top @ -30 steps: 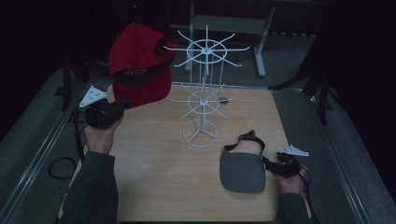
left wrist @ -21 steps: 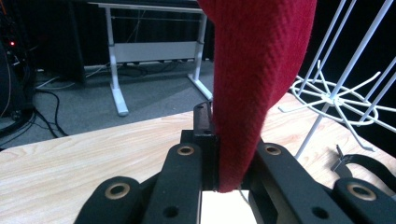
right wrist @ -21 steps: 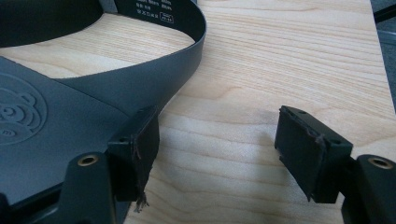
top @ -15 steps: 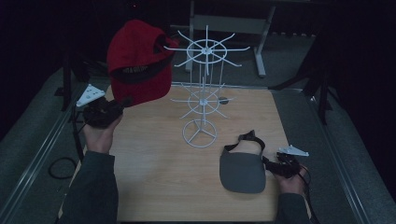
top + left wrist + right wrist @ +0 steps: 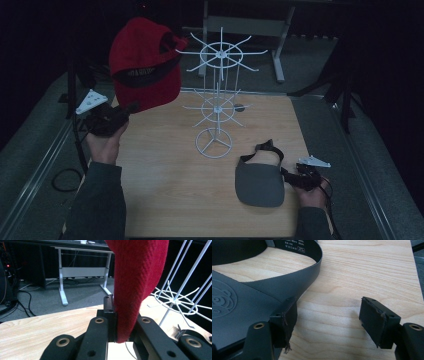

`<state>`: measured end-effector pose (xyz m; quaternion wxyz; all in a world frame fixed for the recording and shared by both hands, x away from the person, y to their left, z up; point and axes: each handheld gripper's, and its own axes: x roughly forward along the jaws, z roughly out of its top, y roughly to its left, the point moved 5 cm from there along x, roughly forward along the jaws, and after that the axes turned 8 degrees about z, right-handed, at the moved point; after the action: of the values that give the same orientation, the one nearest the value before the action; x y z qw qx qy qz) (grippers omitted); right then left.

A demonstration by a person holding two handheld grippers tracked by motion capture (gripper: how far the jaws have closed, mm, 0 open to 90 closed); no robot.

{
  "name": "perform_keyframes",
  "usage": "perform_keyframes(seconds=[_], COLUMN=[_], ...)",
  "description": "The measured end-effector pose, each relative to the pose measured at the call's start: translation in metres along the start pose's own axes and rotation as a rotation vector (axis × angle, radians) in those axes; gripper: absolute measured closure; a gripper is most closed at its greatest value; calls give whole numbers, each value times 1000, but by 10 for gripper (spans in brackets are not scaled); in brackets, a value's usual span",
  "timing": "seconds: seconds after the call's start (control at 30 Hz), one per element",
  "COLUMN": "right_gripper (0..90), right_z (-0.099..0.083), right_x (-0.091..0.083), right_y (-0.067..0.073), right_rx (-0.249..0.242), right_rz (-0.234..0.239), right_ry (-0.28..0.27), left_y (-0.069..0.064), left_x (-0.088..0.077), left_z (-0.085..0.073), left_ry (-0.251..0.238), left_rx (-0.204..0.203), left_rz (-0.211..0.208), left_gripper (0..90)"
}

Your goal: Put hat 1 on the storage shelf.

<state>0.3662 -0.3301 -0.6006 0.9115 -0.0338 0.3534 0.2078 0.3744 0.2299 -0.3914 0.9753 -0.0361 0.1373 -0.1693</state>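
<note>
A red cap hangs in the air at the left, close to the upper arms of a white wire rack. My left gripper is shut on its brim from below; in the left gripper view the red cloth stands pinched between the jaws, with the rack to the right. A grey visor with a black strap lies flat on the wooden table at the front right. My right gripper rests at its right edge, open. Its left jaw overlaps the visor; bare wood shows between the jaws.
The rack stands mid-table on a round wire foot. A metal-legged desk is behind the table. A cable loop lies on the grey floor at the left. Dark stands rise at the right.
</note>
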Motion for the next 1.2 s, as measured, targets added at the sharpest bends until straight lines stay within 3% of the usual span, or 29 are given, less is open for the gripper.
perform_keyframes(seconds=[0.77, 1.2], right_gripper=[307, 307], right_z=[0, 0], right_x=[0, 0], right_y=[0, 0], right_rx=[0, 0], right_rz=[0, 0], right_ry=[0, 0], left_y=[-3, -4], left_x=[-7, -11], left_z=[6, 9], left_ry=[-35, -61], left_rx=[-25, -39], left_rz=[-11, -44], left_gripper=[857, 857])
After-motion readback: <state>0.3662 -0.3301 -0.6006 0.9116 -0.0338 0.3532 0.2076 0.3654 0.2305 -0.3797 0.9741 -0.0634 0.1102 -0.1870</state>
